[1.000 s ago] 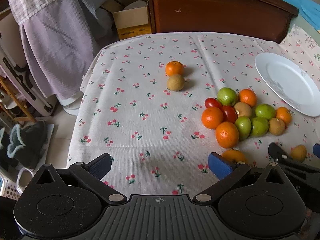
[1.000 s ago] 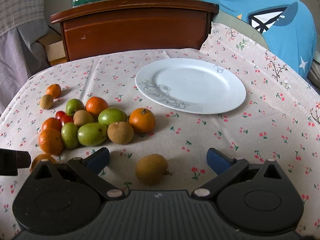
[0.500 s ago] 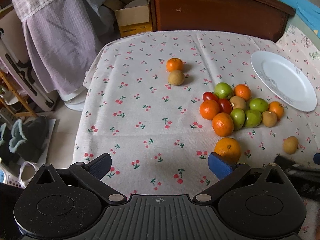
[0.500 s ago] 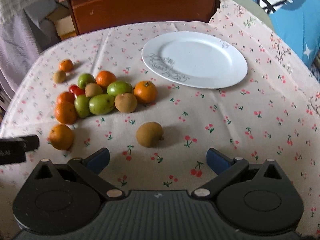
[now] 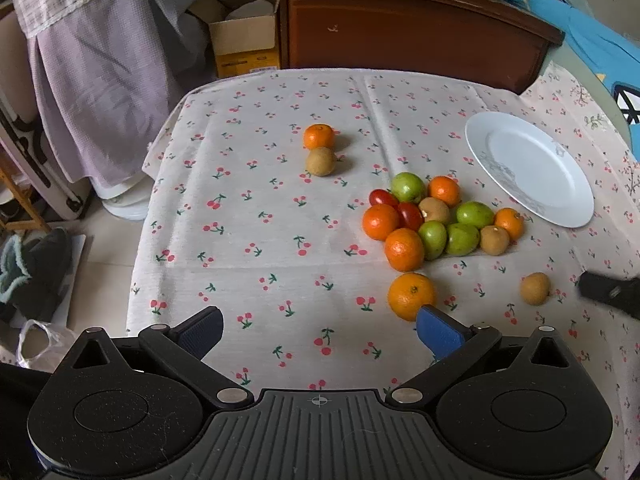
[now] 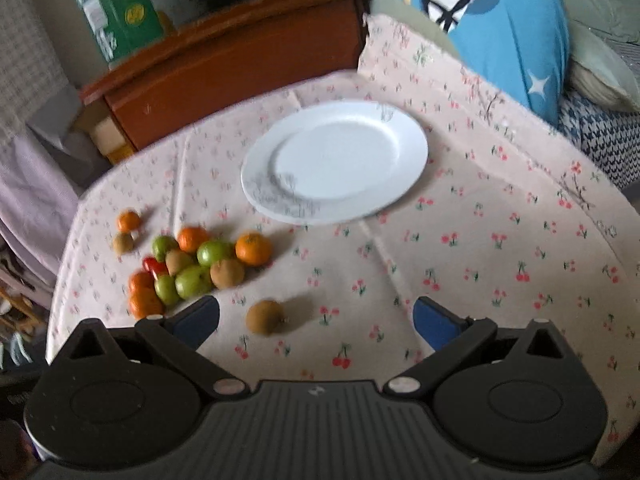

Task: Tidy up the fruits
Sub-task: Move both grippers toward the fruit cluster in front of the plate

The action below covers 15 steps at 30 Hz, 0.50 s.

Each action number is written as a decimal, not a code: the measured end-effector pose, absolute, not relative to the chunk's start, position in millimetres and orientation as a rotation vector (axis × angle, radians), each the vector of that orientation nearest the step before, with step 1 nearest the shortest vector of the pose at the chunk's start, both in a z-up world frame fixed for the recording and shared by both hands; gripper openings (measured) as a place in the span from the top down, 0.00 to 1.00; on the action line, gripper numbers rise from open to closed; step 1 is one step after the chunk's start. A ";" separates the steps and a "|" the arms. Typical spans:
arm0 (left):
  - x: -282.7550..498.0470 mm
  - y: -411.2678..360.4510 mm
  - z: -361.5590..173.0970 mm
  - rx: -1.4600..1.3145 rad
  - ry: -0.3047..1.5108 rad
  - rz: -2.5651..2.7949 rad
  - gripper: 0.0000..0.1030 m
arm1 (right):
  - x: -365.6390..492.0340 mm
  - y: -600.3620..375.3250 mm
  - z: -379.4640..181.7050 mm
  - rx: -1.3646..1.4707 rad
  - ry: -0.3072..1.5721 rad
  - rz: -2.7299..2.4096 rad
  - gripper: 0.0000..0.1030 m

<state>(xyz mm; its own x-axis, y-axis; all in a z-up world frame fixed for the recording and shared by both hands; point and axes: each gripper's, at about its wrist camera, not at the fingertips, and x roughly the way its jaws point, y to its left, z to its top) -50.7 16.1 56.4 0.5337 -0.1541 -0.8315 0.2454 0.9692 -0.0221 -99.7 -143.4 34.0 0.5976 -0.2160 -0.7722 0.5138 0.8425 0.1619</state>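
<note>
A pile of oranges, green fruits, brown fruits and red tomatoes (image 5: 436, 220) lies on the cherry-print tablecloth (image 5: 260, 240), left of an empty white plate (image 5: 532, 168). A lone orange (image 5: 410, 296) and a lone brown fruit (image 5: 535, 289) lie nearer me. An orange (image 5: 318, 136) and a brown fruit (image 5: 321, 161) sit apart at the far side. My left gripper (image 5: 318, 330) is open and empty above the near edge. My right gripper (image 6: 316, 316) is open and empty, above and behind the lone brown fruit (image 6: 265, 317); the plate (image 6: 336, 160) and the pile (image 6: 192, 264) lie beyond.
A dark wooden headboard (image 5: 408, 28) stands behind the table. A cardboard box (image 5: 244, 48) and a purple-draped object (image 5: 100, 80) stand at the left. A blue cushion (image 6: 500, 24) lies at the right. The tablecloth drops off at the left edge (image 5: 148, 200).
Both grippers have risen and pulled back from the table, so the fruit looks smaller and farther. The right view has tilted and blurred. No fruit has moved.
</note>
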 end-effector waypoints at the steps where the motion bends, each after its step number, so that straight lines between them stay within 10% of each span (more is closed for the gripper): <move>1: -51.2 14.7 55.8 0.107 0.983 -0.237 0.00 | -97.8 -139.7 30.8 0.379 0.851 -0.429 0.01; 15: -49.2 13.0 50.8 0.109 1.021 -0.199 0.00 | -83.4 -96.2 14.7 0.202 0.910 -0.407 0.01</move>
